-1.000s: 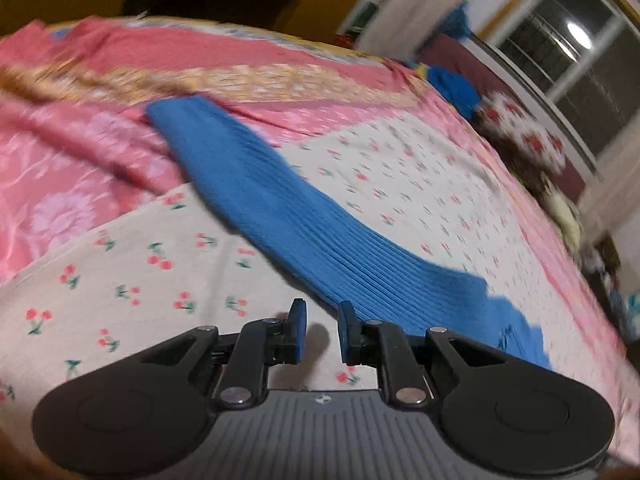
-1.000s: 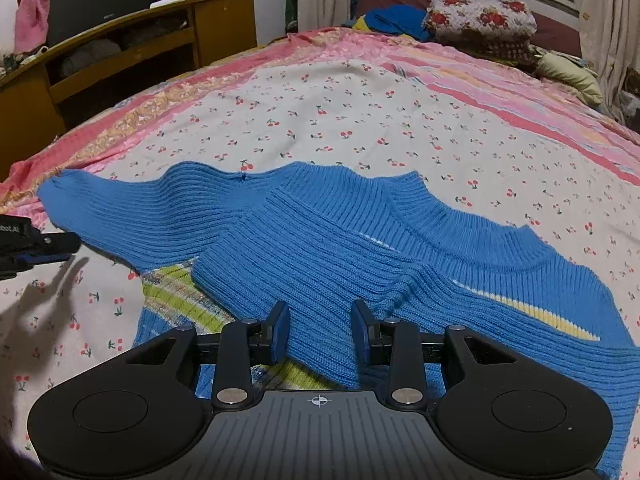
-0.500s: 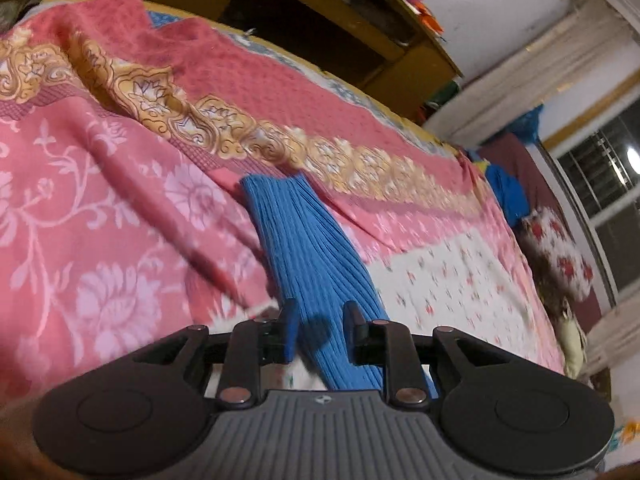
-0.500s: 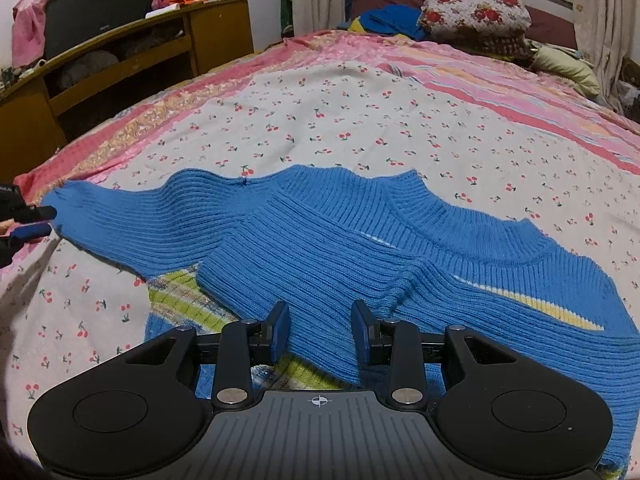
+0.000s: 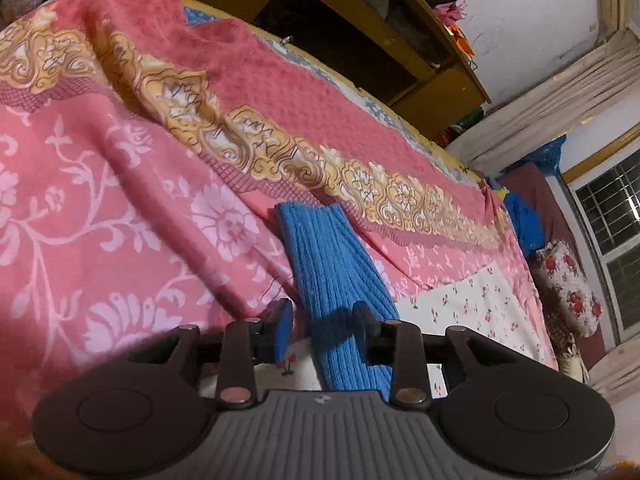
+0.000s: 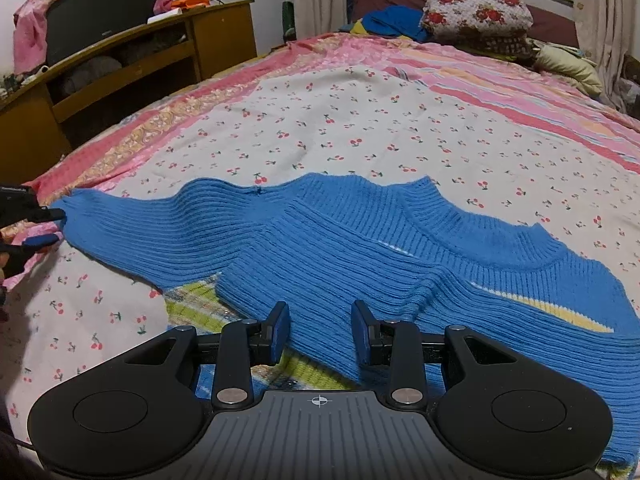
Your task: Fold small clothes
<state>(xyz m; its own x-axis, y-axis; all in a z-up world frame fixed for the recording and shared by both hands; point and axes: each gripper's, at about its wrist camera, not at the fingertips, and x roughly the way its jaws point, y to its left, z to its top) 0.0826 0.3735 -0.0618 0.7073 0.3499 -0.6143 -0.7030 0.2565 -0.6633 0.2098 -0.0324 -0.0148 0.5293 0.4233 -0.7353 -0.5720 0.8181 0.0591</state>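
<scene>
A small blue ribbed sweater (image 6: 360,248) with a yellow-green striped lower part lies flat on the bed, one sleeve folded across its body. Its other sleeve (image 5: 332,264) stretches out to the left, the cuff at the pink bedspread. My left gripper (image 5: 322,330) is open, its jaws on either side of this sleeve near the cuff, just above it. It also shows at the left edge of the right wrist view (image 6: 38,226), at the cuff end. My right gripper (image 6: 320,330) is open and empty, hovering over the folded sleeve.
The bed has a cherry-print sheet (image 6: 360,128) and a pink floral bedspread (image 5: 120,208) at its left edge. A wooden shelf unit (image 6: 120,72) stands beyond that edge. Pillows and blue cloth (image 6: 472,20) lie at the head of the bed.
My left gripper has moved along the outstretched sleeve to its cuff end and opened wider around it. My right gripper has stayed in place, open.
</scene>
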